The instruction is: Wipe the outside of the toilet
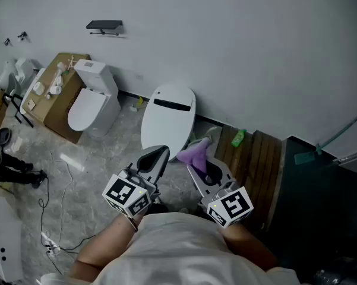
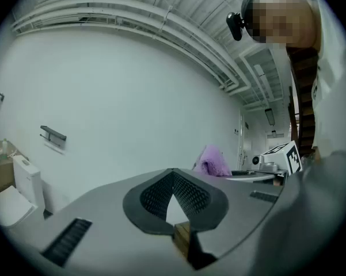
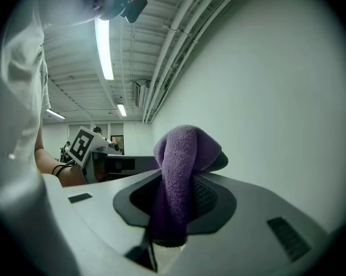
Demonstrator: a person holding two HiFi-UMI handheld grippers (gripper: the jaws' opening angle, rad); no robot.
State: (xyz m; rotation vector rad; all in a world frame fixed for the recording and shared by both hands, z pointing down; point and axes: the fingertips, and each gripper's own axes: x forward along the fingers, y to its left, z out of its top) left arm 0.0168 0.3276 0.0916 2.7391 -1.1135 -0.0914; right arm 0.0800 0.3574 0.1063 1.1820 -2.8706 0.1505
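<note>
White porcelain sets the scene: the toilet [image 1: 90, 103] with its tank stands backed against the wall at the left of the head view, lid down. It also shows low at the left edge of the left gripper view [image 2: 10, 203]. A cardboard box [image 1: 54, 100] crowds its far side. Its near side faces open marble floor [image 1: 116, 153].

Closer to us, an oval white fixture [image 1: 168, 120] with a dark slot across its top also backs onto the wall. We cannot tell whether it is a second toilet with its lid closed. Its lower rim lies just ahead of both claws.

Our right claw [image 1: 197, 161] [image 3: 175, 183] is pinching a purple cloth [image 1: 195, 152] [image 3: 181, 165]. The cloth bunches up over the tips, just beside the fixture's right edge. Our left claw [image 1: 157, 156] [image 2: 173, 180] has its tips pressed together with nothing between them. It hangs at the fixture's lower left rim.

To the right, a slatted wooden platform [image 1: 258, 165] runs along the wall with a green bottle [image 1: 238, 138] at its wall end, narrowing the room on that side. Cables [image 1: 53, 189] trail over the floor at the lower left, well apart from the fixture. A black shelf [image 1: 105, 25] is fixed to the wall above the toilet.
</note>
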